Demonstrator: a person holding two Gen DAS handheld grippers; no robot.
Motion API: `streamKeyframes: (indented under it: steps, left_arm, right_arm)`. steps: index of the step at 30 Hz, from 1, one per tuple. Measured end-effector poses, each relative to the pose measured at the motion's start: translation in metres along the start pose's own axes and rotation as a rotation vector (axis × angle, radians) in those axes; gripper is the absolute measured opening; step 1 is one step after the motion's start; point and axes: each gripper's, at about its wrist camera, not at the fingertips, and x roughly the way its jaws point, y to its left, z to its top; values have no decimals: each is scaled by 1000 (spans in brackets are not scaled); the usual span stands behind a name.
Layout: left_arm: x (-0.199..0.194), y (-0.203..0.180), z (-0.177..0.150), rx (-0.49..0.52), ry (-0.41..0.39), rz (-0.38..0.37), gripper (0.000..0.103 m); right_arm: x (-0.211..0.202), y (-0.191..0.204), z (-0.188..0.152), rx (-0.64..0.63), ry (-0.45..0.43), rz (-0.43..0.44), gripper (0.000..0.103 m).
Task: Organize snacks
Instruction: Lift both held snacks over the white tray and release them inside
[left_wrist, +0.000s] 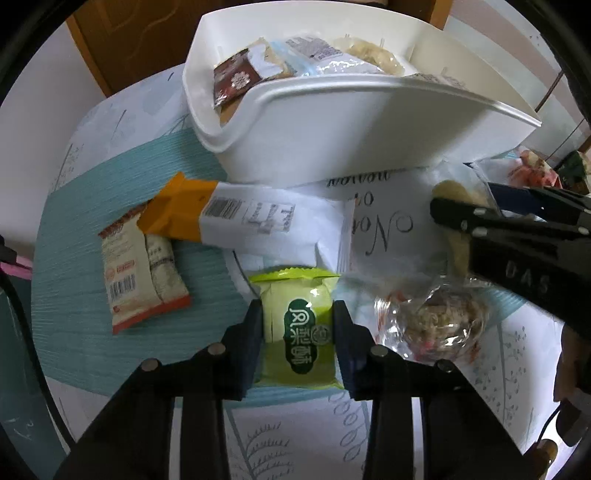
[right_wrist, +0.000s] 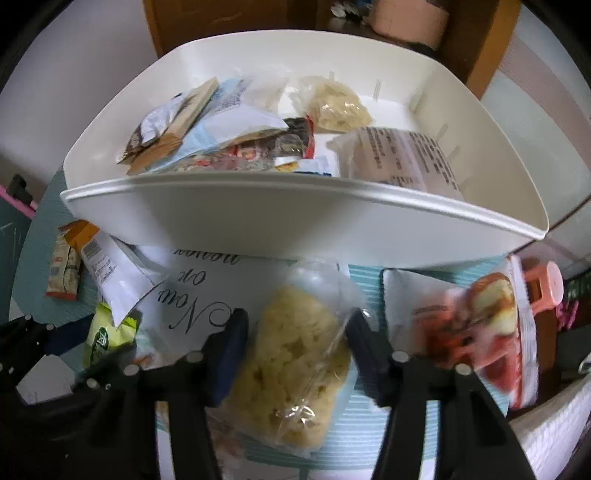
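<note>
A white bin (left_wrist: 332, 129) (right_wrist: 295, 218) holds several snack packets at the back of the table. My left gripper (left_wrist: 299, 332) is shut on a green pastry packet (left_wrist: 299, 325), which also shows at the left of the right wrist view (right_wrist: 107, 334). My right gripper (right_wrist: 295, 347) has its fingers on both sides of a clear bag of pale yellow puffed snack (right_wrist: 295, 362) lying on the table; it also shows in the left wrist view (left_wrist: 465, 218).
On the teal mat lie an orange-and-white packet (left_wrist: 236, 218), a beige packet (left_wrist: 140, 273), a clear-wrapped round snack (left_wrist: 436, 321) and a red-and-white packet (right_wrist: 480, 332). A white card with script lettering (left_wrist: 388, 229) lies before the bin. A pink stool (right_wrist: 546, 291) stands right.
</note>
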Motion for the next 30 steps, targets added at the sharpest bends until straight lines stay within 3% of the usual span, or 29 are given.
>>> streamKeyframes:
  steps: [6, 15, 19, 30]
  left_arm:
    - [-12, 28, -15, -129, 5, -73, 34]
    - [-69, 53, -26, -224, -84, -134, 34]
    - [-105, 48, -21, -229, -156, -156, 34]
    - [-187, 33, 24, -158, -342, -176, 35]
  right_arm:
    - [-10, -12, -4, 89, -12, 96, 44]
    - [-63, -14, -18, 143, -100, 220, 44]
    - [-92, -14, -17, 159, -155, 296, 44]
    - [-172, -23, 9, 162, -331, 380, 44]
